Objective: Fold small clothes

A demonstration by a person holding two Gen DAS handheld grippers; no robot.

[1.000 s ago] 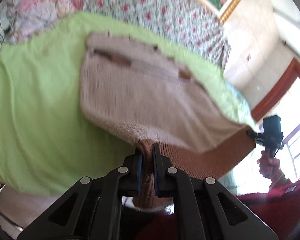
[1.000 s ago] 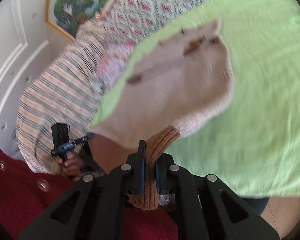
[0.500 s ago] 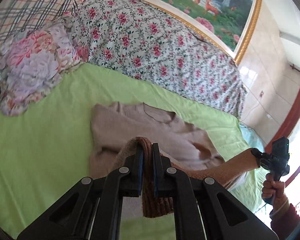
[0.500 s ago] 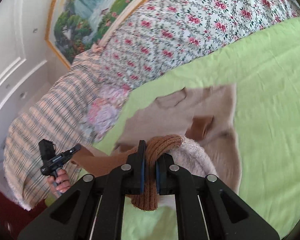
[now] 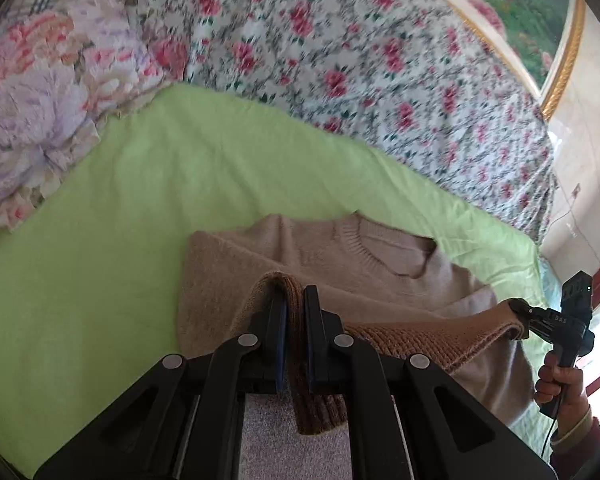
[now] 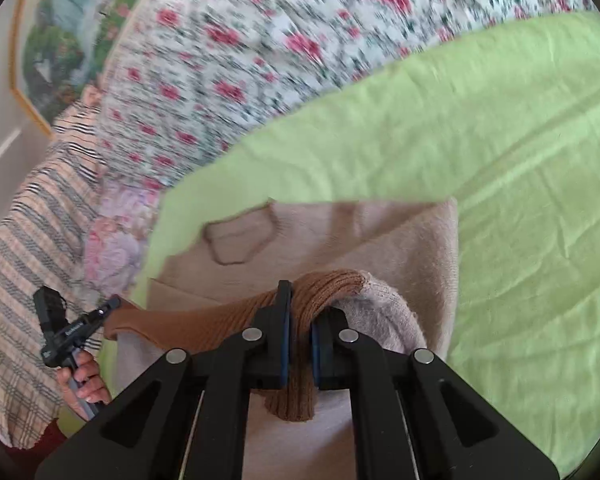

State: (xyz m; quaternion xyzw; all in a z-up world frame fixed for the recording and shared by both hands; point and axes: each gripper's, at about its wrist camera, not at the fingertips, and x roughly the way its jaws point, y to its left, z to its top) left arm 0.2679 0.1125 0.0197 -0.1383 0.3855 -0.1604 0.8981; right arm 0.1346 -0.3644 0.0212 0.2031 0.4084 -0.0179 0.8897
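A small beige knit sweater with a brown ribbed hem lies neck-up on a light green sheet. My left gripper is shut on one end of the brown hem. My right gripper is shut on the other end of the hem. The hem stretches taut between them, held over the sweater's body near the neckline. Each gripper shows in the other's view, the right gripper at the right edge and the left gripper at the left.
A floral quilt lies piled behind the green sheet, with a pink flowered pillow and a plaid blanket at the left. A framed landscape painting hangs on the wall. A hand holds the right gripper's handle.
Both grippers have carried the brown hem forward over the sweater toward its neckline, folding the lower part over the body. Both stayed shut on the hem.
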